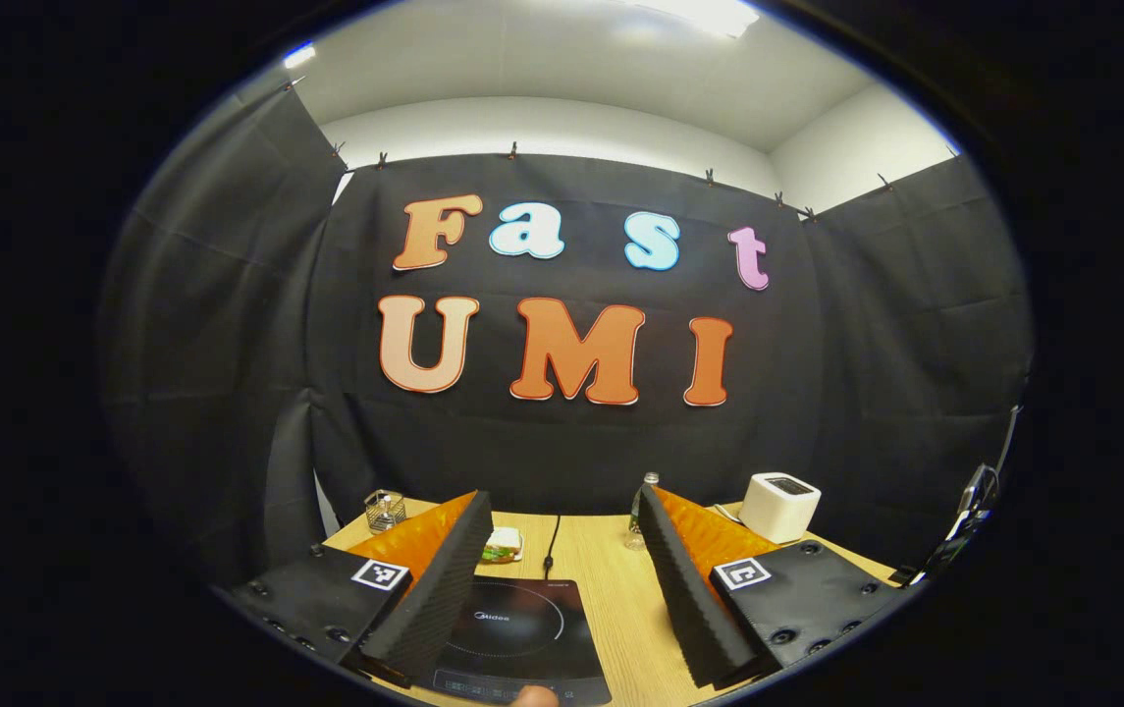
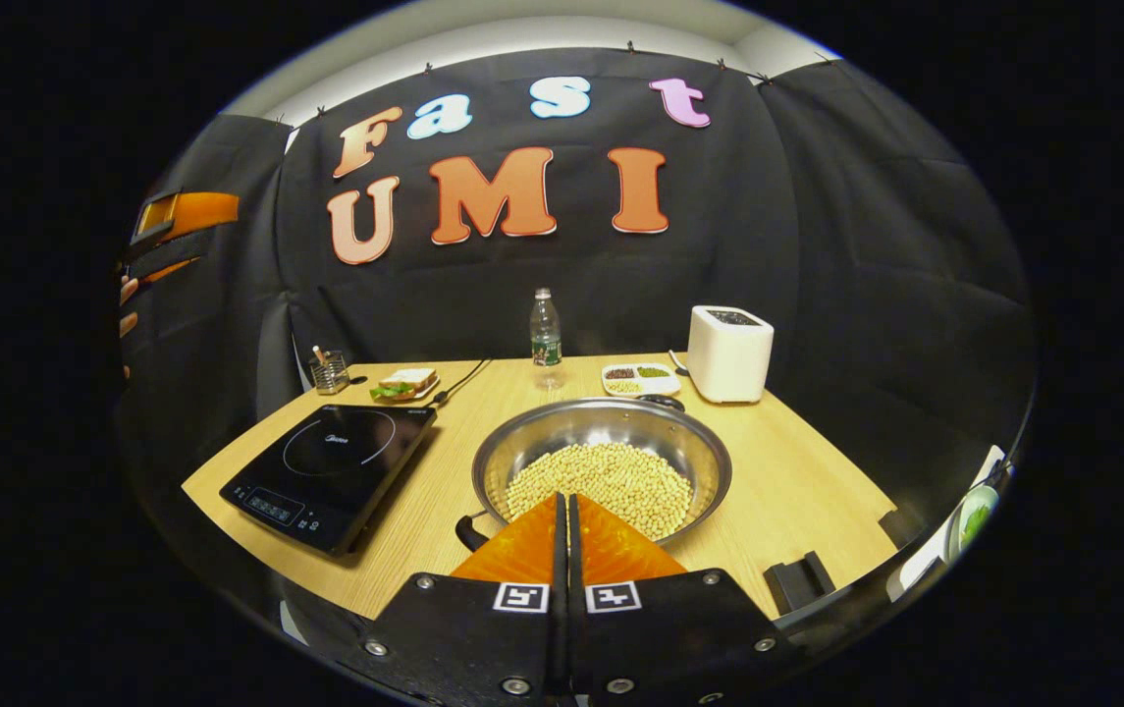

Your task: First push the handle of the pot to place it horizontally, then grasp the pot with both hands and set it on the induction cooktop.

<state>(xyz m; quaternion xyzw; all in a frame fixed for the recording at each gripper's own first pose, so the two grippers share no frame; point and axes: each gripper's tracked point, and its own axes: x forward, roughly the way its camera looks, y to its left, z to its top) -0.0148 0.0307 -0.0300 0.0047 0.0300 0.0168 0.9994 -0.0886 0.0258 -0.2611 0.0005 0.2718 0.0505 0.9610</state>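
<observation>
The right hand-held gripper (image 2: pixel 562 511) hung low over the near edge of the table (image 2: pixel 797 462), its two fingers pressed together with nothing between them. Directly ahead of its tips sat the pot (image 2: pixel 689 442), a wide shallow steel pan filled with pale beans (image 2: pixel 601 481). One dark handle (image 2: pixel 469 531) stuck out just left of the fingertips, and a second handle (image 2: pixel 662 400) showed at the far rim, so the handles lay roughly toward and away from this gripper, not yet across. The induction cooktop (image 2: pixel 331 471) lay to the left of the pot, close but not touching.

The left hand-held gripper (image 1: pixel 562 599) was held with its fingers spread wide apart, empty, with the induction cooktop (image 1: pixel 522 628) showing below and between them.

The pot would likely feel heavy with that load and its steel wall slippery; the beans could shift or spill if it tipped. The handles looked the surest places to grip, one per gripper, keeping the pot level.
</observation>
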